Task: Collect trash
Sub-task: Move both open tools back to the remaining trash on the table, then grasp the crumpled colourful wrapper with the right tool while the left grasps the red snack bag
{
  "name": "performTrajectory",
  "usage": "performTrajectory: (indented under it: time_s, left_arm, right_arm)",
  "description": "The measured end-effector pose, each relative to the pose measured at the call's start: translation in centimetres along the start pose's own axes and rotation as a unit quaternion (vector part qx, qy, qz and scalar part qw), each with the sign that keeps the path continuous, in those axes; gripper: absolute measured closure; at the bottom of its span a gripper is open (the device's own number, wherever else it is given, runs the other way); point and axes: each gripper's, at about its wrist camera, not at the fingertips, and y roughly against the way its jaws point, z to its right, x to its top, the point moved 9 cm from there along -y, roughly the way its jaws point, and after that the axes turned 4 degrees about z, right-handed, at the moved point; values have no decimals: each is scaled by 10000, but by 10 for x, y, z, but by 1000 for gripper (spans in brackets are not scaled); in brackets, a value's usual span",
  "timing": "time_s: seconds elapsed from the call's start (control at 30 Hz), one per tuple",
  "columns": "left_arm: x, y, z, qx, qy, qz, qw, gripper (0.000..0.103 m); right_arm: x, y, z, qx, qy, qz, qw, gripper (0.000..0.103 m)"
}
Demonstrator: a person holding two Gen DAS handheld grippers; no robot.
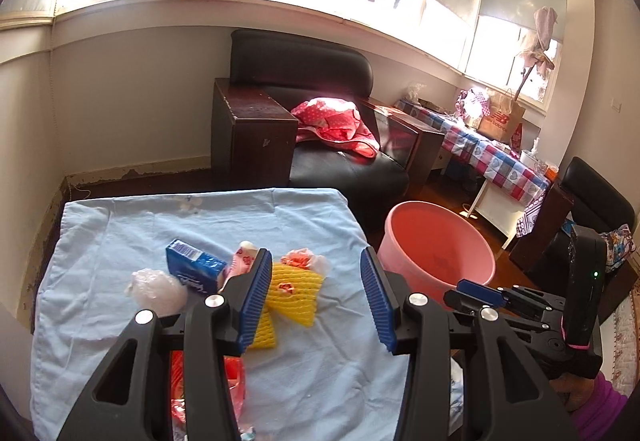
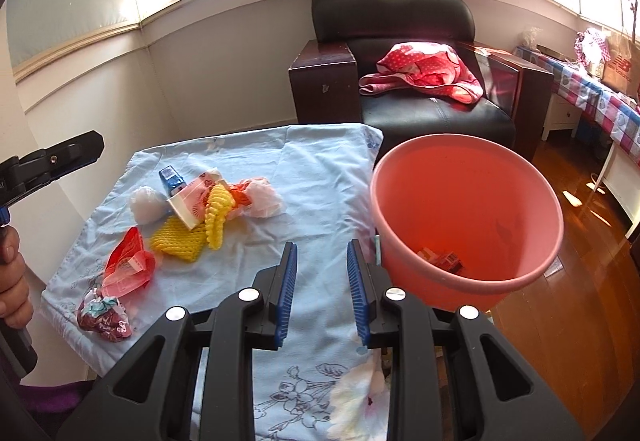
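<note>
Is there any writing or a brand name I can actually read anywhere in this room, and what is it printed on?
"new balance": on the brown paper bag standing on the checked tablecloth by the window.
Blue box on the light blue cloth: white lettering, too blurred to read.
Red plastic wrapper: printed label, too small to read.
Pink-and-white carton: pattern only, nothing legible.

Table [image 2: 320,177], light-blue cloth: wrappers [image 2: 128,269], yellow nets [image 2: 180,239], possibly cartons [image 2: 172,179].

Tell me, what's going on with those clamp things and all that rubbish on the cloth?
A person holds a two-finger tool in each hand to collect trash. Both the left tool and the right tool are open and empty above the blue cloth. Yellow foam netting, a blue box and wrappers lie there. The pink bucket beside the cloth already holds something.
</note>
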Motion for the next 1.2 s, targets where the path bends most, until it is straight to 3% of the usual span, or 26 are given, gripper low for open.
performTrajectory:
  time_s: [0.27, 0.43, 0.67, 0.73, 0.8, 1.0, 1.2]
  left_arm:
    - [-30, 35, -56, 531, -28, -144, 9985, 58]
    - [-54, 43, -86, 791, 92, -352, 9962, 58]
    - [-72, 50, -118, 1057, 535, -432, 9920, 58]
    - [-74, 52, -123, 1083, 598, -438, 9913, 58]
    - [-77, 54, -127, 1104, 646, -442, 9908, 58]
    - [-87, 57, -137, 1139, 748, -489, 9895, 58]
    - [-100, 47, -146, 1048, 946, -664, 9878, 58]
  right_arm:
    - [-12, -10, -41, 478, 162, -267, 9984, 77]
    - [-22, -12, -71, 1073, 211, -509, 9927, 77]
    - [-48, -11, -137, 2357, 355, -1167, 9641, 76]
    - [-58, -12, -156, 2595, 456, -1370, 9549, 57]
    - [-68, -13, -173, 2808, 544, -1559, 9455, 54]
    - [-92, -26, -201, 2890, 867, -1956, 9331, 54]
    - [-104, -44, -208, 2922, 771, -2206, 9274, 54]
